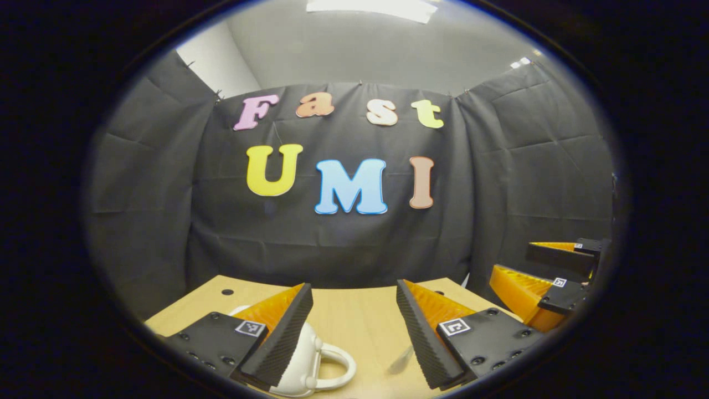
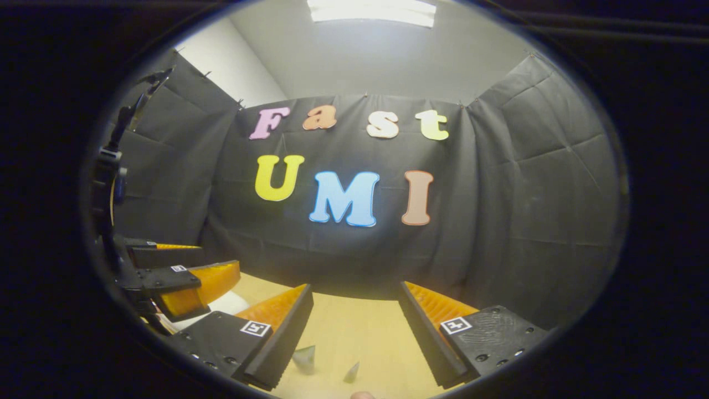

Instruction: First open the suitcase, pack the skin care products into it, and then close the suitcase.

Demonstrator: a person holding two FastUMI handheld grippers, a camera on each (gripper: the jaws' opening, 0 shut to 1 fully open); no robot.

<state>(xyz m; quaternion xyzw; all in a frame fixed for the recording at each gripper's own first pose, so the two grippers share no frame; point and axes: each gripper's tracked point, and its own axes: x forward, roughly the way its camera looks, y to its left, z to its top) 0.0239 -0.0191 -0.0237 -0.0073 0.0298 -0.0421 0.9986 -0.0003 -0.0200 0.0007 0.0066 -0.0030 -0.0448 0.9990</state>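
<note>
White suitcase point(image 1: 310, 360) lies on the table point(image 1: 360, 321) beneath the left gripper point(image 1: 354, 332), both grippers' jaws spread.

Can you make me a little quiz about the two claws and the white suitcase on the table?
1. True or false: the left claw is squeezing the white suitcase.
2. The suitcase handle is: A) white B) red C) green.
3. Fill in: the right claw hangs above the wooden ____.

Key: 1. False, its fingers stand wide apart and hold nothing. 2. A. 3. table.
</note>
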